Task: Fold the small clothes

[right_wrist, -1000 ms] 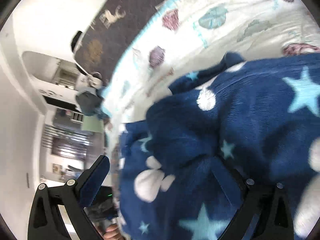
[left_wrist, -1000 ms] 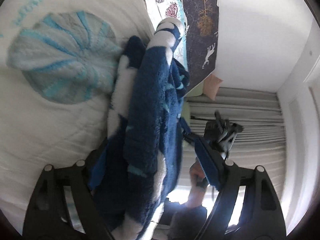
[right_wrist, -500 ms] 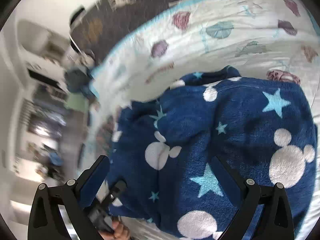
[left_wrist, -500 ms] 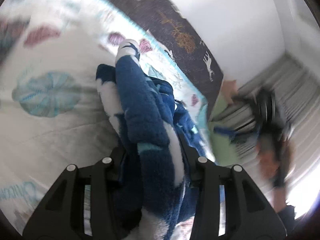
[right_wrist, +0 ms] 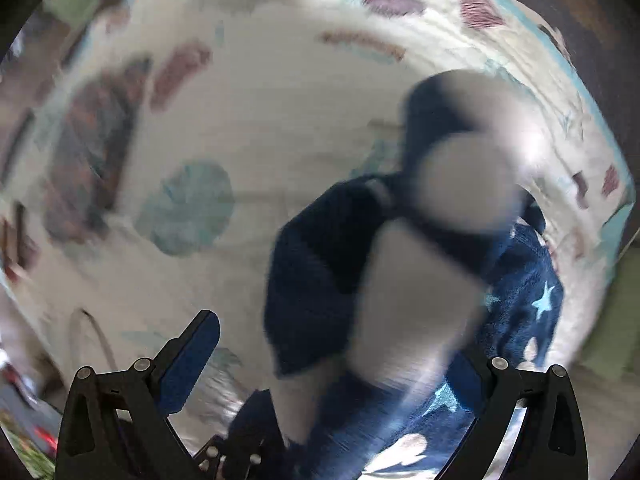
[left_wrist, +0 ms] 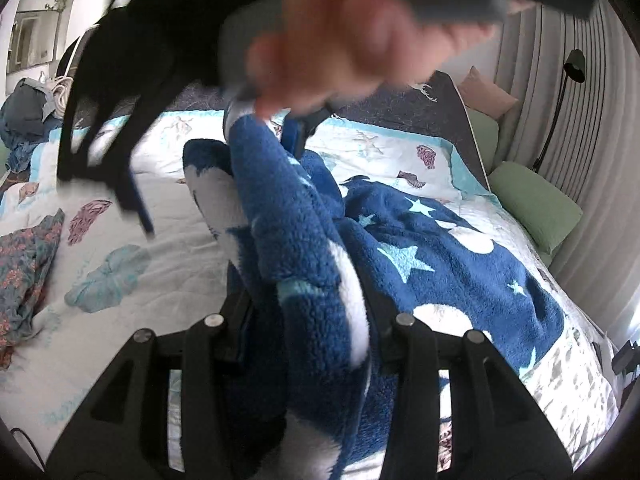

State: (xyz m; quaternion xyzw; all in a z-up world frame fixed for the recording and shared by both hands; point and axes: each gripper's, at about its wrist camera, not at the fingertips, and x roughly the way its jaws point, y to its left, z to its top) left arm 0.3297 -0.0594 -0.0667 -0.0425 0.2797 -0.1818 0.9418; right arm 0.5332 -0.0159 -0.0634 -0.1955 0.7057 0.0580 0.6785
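Note:
A fluffy navy garment with white mouse heads and pale blue stars (left_wrist: 460, 264) lies on the bed. My left gripper (left_wrist: 308, 316) is shut on a bunched fold of it and lifts it. The person's hand (left_wrist: 352, 40) with the right gripper is blurred overhead, close above the raised fold. In the right wrist view my right gripper (right_wrist: 336, 344) is open, its fingers wide apart over the blurred garment (right_wrist: 404, 280).
The bed has a white quilt (left_wrist: 168, 248) with shell prints. A flowery cloth (left_wrist: 24, 272) lies at the left edge. Green pillows (left_wrist: 536, 208) and a curtain are on the right, a floor lamp (left_wrist: 572, 68) behind.
The left gripper swung with the held fold, so the bed now lies level in view. The right gripper moved up over the fold and is moving fast, blurred.

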